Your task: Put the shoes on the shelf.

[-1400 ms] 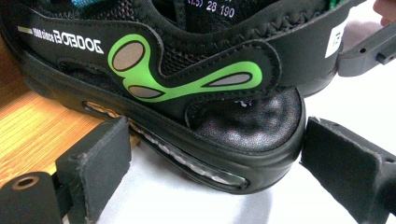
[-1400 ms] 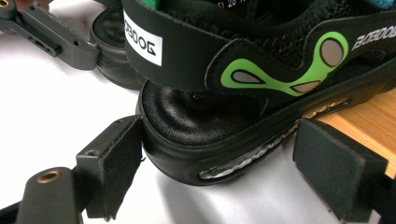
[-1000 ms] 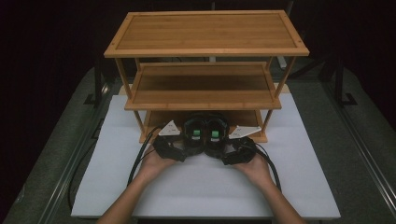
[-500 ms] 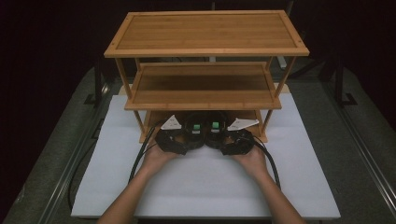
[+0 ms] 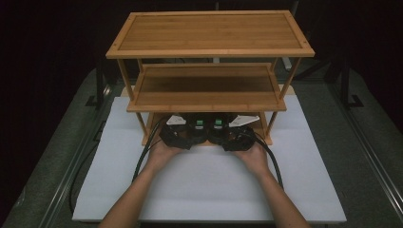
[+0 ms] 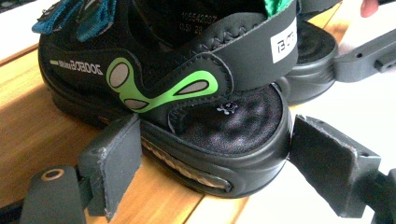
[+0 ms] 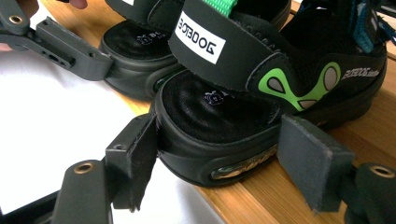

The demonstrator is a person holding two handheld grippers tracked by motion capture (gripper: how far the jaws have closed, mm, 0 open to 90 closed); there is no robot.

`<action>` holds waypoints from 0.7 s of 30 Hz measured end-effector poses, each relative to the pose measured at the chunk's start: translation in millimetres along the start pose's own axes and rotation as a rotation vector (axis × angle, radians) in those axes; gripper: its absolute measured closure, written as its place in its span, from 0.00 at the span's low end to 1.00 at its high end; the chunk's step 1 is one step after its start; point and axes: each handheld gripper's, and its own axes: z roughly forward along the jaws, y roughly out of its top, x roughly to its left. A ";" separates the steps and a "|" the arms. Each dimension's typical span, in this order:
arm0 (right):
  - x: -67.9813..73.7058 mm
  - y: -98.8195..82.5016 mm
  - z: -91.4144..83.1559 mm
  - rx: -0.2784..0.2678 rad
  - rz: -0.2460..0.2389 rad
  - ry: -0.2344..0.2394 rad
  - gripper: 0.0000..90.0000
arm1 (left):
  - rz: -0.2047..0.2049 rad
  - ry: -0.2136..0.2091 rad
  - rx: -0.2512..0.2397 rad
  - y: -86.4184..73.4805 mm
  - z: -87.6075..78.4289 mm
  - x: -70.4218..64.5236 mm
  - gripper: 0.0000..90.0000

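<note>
Seemingly, little of the work has been done so far: a pair of sandals is found on the bottom shelf point(image 6: 28, 135) of a wooden rack point(image 5: 209, 33), and both are being reached for at the heel, so the lifting and carrying off are judged to be still ahead. The left sandal point(image 6: 187, 79) is straddled by the left gripper point(image 6: 215, 158), whose jaws are spread wide; one pad point(image 6: 116, 158) is laid against the side of the sole, while the other is kept just short of the heel, so no firm grip is made out. The right sandal point(image 7: 261, 70) is framed likewise by the right gripper point(image 7: 219, 158) – its jaws have just been closing, with the heel between them, yet a sliver of space is seen at one pad and no squeeze can be claimed. Both sandals are set side by side, toes inward, with their heels jutting a little past the shelf's front edge over the white sheet point(image 5: 209, 185) that is spread under the rack. The sandals are made of black mesh and matt synthetic straps with bright green curved inlays and grey oval patches; thick, rounded rubber soles and dimpled footbeds are shown – soft, slightly yielding surfaces, it is judged. The rack is built of pale, smooth bamboo slats with raised rims, and the jaw pads are flat, dull black blocks
</note>
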 end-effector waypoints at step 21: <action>-12.6 0.7 13.3 -0.003 -0.033 -0.074 0.33 | -0.020 0.022 0.003 3.2 12.0 9.7 0.19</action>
